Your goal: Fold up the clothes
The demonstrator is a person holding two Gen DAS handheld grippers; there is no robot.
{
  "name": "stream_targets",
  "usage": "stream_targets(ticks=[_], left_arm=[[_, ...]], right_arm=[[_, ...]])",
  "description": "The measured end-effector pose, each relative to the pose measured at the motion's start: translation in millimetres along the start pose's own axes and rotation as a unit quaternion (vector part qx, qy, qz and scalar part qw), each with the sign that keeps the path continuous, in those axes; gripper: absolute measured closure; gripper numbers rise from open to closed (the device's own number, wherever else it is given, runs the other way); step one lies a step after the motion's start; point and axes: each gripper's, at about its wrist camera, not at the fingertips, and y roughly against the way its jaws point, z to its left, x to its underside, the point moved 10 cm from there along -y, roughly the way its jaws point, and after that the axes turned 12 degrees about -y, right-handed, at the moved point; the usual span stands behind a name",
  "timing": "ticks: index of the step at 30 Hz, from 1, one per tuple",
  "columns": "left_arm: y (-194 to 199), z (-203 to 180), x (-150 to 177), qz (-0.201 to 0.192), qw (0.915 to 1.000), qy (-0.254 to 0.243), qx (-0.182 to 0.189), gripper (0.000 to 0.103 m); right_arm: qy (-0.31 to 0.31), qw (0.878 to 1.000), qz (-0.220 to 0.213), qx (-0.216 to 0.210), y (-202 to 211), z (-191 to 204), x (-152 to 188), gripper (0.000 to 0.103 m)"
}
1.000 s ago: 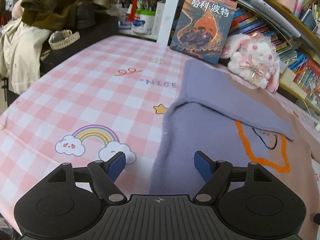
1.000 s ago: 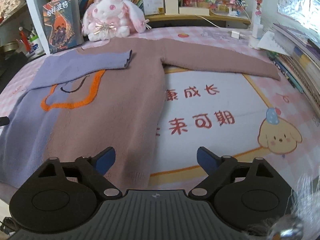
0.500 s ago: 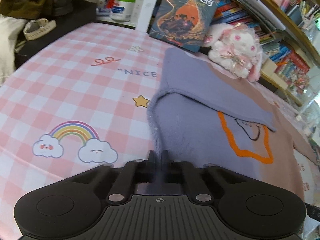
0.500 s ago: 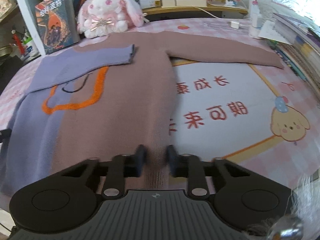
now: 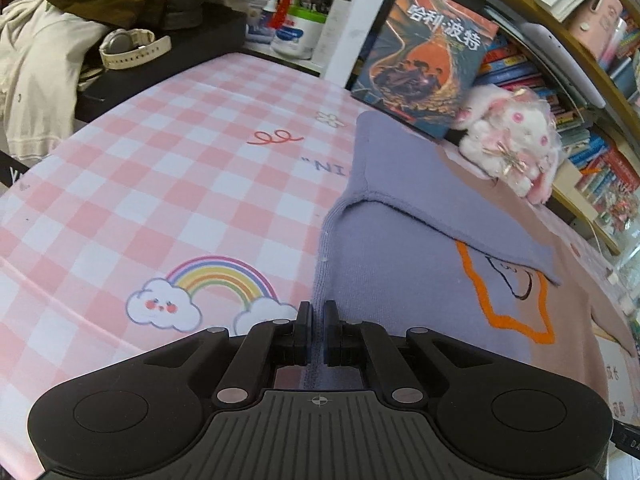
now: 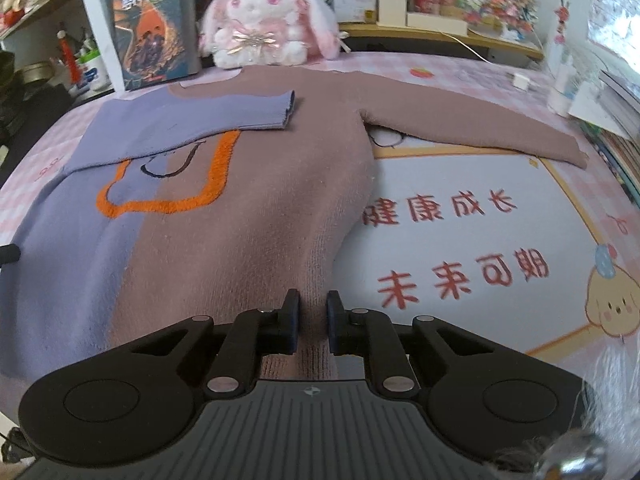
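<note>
1. Left wrist view: the left gripper (image 5: pixel 316 326) is pinched on the lilac side edge of the sweater (image 5: pixel 400 280), low near the hem, with a thin ridge of knit caught between its fingers.
2. The sweater lies flat on the pink checked surface (image 5: pixel 160 184). Its lilac sleeve (image 5: pixel 420 196) is folded across the chest, over the top of the orange outline (image 5: pixel 504 316).
3. A rainbow-and-cloud print (image 5: pixel 208 292) shows on the surface just left of the gripper.
4. Right wrist view: the right gripper (image 6: pixel 312 320) is closed on the mauve side edge of the sweater (image 6: pixel 260 208), near the hem, with a fold of knit held between its fingers.
5. In this view the mauve sleeve (image 6: pixel 472 128) lies stretched out to the right across the surface (image 6: pixel 520 220).
6. The folded lilac sleeve (image 6: pixel 224 116) ends at a cuff near the middle of the chest.
7. A plush rabbit (image 6: pixel 260 28) sits just beyond the collar, and a book (image 6: pixel 156 32) stands upright beside it.
8. Shelves of books (image 5: pixel 592 152) line the far edge.
</note>
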Motion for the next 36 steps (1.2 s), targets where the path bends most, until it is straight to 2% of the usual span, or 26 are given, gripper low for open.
stream_targets(ticks=[10, 13, 15, 16, 17, 19, 20, 23, 24, 26, 31, 36], left_arm=[[-1.0, 3.4, -2.0, -0.004, 1.0, -0.004, 0.002, 0.099], [3.5, 4.0, -3.4, -0.008, 0.9999, -0.009, -0.005, 0.095], [14.2, 2.0, -8.8, -0.023, 0.9995, -0.016, -0.017, 0.093], [19.8, 0.1, -11.9, -0.031, 0.9991, -0.023, -0.02, 0.091], [24.7, -2.1, -15.0, -0.038, 0.9986, -0.03, -0.022, 0.083], [32.6, -8.2, -19.6, -0.046, 0.9975, -0.046, -0.026, 0.067], [36.6, -11.9, -21.7, -0.05, 0.9969, -0.054, -0.028, 0.057], [44.0, -24.7, -22.2, -0.055, 0.9947, -0.082, -0.029, 0.03], [44.9, -29.6, -20.6, -0.054, 0.9939, -0.092, -0.028, 0.025], [44.5, -39.5, -14.4, -0.048, 0.9922, -0.112, -0.024, 0.022], [44.6, -56.3, 2.8, -0.033, 0.987, -0.157, -0.008, 0.017], [47.8, -60.6, 10.3, -0.033, 0.9846, -0.171, 0.012, 0.014]], right_arm=[[0.003, 1.0, -0.003, -0.001, -1.9, 3.9, -2.3, 0.091], [-0.003, 1.0, -0.004, 0.002, -0.6, 2.5, -1.0, 0.09], [-0.011, 1.0, -0.007, 0.005, 2.9, 1.2, -0.6, 0.081], [-0.015, 1.0, -0.009, 0.007, 4.7, 0.5, -0.4, 0.069], [-0.019, 1.0, -0.011, 0.008, 6.4, -0.2, -0.2, 0.057], [-0.023, 0.999, -0.022, 0.008, 12.7, 1.1, -1.1, 0.048], [-0.023, 0.999, -0.027, 0.01, 15.5, 2.0, -1.6, 0.04], [-0.018, 0.999, -0.045, 0.022, 24.6, 5.7, -1.7, 0.026], [-0.017, 0.998, -0.05, 0.026, 27.4, 6.8, -1.5, 0.024], [-0.018, 0.998, -0.056, 0.034, 31.9, 6.9, 0.2, 0.017], [-0.026, 0.996, -0.068, 0.059, 41.7, 4.9, 8.0, 0.012], [-0.033, 0.993, -0.077, 0.082, 52.6, 3.1, 19.1, 0.006]])
